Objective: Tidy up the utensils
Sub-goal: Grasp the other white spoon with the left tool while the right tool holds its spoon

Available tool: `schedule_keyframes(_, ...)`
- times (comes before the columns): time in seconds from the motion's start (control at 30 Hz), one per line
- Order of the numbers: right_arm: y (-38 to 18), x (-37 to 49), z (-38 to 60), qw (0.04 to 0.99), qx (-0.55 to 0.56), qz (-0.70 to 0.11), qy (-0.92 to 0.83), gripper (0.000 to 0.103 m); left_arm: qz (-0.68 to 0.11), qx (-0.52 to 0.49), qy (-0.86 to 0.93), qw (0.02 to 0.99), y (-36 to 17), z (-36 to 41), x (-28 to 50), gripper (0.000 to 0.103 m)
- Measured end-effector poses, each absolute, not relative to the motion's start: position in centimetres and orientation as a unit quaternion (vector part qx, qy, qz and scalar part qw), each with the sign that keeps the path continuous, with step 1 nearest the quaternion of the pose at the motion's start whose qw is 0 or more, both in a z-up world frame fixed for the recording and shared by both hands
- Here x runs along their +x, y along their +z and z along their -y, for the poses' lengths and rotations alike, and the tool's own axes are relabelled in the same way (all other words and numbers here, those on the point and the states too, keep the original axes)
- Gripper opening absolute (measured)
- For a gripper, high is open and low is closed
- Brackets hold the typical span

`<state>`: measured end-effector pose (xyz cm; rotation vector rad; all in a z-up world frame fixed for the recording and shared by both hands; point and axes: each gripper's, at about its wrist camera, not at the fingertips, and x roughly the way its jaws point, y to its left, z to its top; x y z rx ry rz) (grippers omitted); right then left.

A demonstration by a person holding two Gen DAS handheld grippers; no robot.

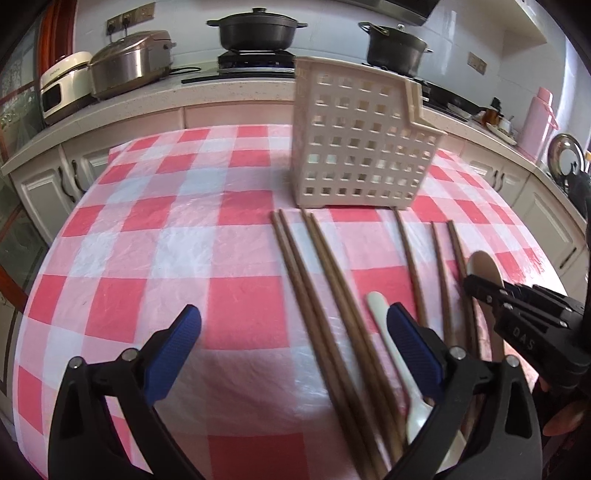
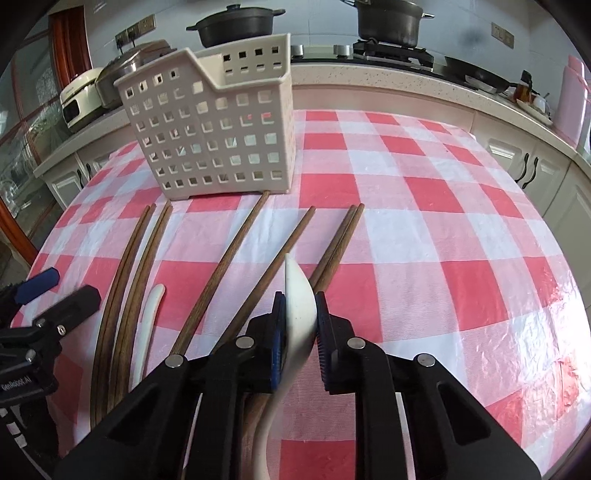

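Note:
A beige perforated utensil holder (image 1: 364, 136) (image 2: 214, 125) stands on the checked tablecloth. Several brown chopsticks (image 1: 325, 295) (image 2: 236, 266) lie in front of it, pointing toward it. A second white spoon (image 1: 397, 354) (image 2: 147, 325) lies among them. My right gripper (image 2: 301, 306) is shut on a white spoon (image 2: 299, 306) and holds it above the chopsticks; in the left wrist view the gripper (image 1: 480, 288) shows with the spoon (image 1: 484, 266) at its tip. My left gripper (image 1: 291, 325) is open and empty, low over the cloth beside the chopsticks.
The red and white checked table (image 1: 147, 229) (image 2: 443, 221) ends at a kitchen counter (image 1: 129, 99) behind. Black pots (image 1: 256, 29) (image 2: 388, 18), a rice cooker (image 1: 129, 66) and a pink flask (image 1: 535, 122) stand on the counter.

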<state>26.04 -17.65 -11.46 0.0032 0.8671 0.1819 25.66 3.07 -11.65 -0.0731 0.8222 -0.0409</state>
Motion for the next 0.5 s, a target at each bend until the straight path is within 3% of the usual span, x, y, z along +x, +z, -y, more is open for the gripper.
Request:
schedule_keyframes(0.23,-10.8,25.3,19.1,0.908,0.025,-0.407,0.096,0.018,-0.393,-0.032,-0.063,0.917,-11.1,-0.6,23.5,0.091)
schedule_keyframes(0.33,-10.8,24.9,19.1,0.909,0.023,-0.404,0.102,0.018,-0.394,-0.022,-0.067,0.916,-11.3,0.5,23.4,0.081)
schedule_keyframes(0.4,-10.7,24.7,19.2,0.910,0.025,-0.401,0.106,0.017,-0.397,-0.022,-0.067,0.915,-11.5,0.9,23.7,0.071)
schedule_keyframes(0.47,-10.5,24.5,19.3,0.911,0.028,-0.397,0.108,0.017,-0.405,-0.028,-0.083,0.910,-11.7,1.3,24.4,0.048)
schedule_keyframes(0.5,-10.4,24.3,19.4,0.911,0.030,-0.396,0.109,0.017,-0.407,-0.028,-0.087,0.909,-11.7,1.5,24.7,0.044)
